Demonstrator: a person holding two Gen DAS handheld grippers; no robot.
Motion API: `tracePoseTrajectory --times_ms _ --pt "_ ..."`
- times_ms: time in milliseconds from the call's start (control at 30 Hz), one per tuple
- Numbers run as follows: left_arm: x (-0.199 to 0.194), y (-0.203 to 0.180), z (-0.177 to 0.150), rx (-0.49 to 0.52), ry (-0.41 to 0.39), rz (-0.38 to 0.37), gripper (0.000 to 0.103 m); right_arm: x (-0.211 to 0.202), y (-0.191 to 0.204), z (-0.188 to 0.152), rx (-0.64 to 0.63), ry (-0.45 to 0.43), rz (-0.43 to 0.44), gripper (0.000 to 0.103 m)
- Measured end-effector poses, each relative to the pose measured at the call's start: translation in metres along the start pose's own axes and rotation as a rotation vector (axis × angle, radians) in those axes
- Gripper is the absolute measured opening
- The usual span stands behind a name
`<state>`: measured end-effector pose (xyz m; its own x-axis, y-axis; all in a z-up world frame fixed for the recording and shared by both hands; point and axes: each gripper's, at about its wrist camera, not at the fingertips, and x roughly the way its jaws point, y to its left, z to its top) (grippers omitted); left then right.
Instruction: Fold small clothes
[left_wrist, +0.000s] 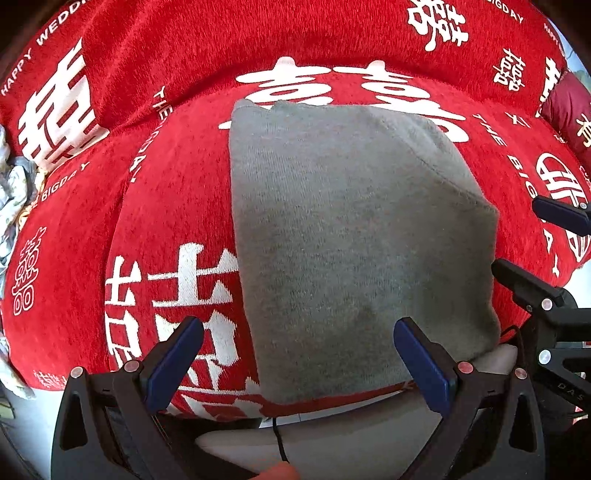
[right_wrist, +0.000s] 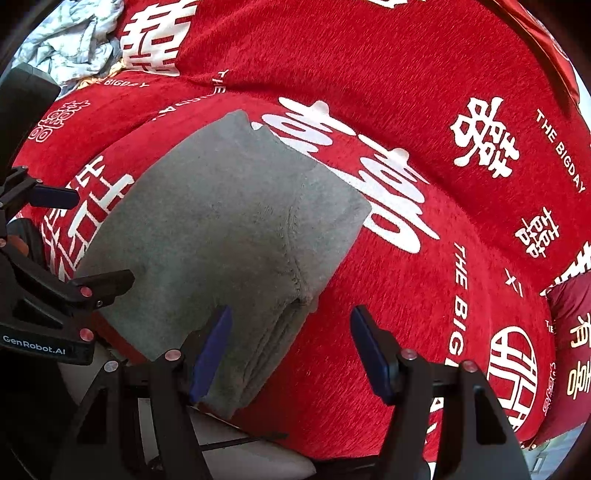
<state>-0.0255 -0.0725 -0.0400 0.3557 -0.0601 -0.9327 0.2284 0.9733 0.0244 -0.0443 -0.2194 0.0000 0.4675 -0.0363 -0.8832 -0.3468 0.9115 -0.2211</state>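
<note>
A small grey knit garment (left_wrist: 351, 229) lies folded flat on a red blanket (left_wrist: 177, 177) with white lettering. My left gripper (left_wrist: 299, 365) hovers open over the garment's near left corner, nothing between its blue pads. The right gripper (left_wrist: 532, 254) shows at the right edge of the left wrist view, beside the garment's right side. In the right wrist view the grey garment (right_wrist: 229, 229) stretches from centre to lower left. My right gripper (right_wrist: 291, 350) stands open above its near right corner, one blue pad over the cloth, the other over the blanket. The left gripper (right_wrist: 74, 236) is at that view's left edge.
A crumpled pale patterned cloth (right_wrist: 70, 40) lies at the far left on the blanket. A dark red cushion (right_wrist: 572, 332) with gold characters sits at the right. A thin black cable (left_wrist: 279, 439) hangs below the blanket's near edge over a pale floor.
</note>
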Motion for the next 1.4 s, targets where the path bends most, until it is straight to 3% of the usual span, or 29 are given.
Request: tracePoseTrajectory --times_ms 1400 --pt "0.0053 -0.0022 -0.0020 0.008 0.022 -0.004 0.103 0.0040 0.0068 -0.0005 -0.005 0.013 0.005 0.070"
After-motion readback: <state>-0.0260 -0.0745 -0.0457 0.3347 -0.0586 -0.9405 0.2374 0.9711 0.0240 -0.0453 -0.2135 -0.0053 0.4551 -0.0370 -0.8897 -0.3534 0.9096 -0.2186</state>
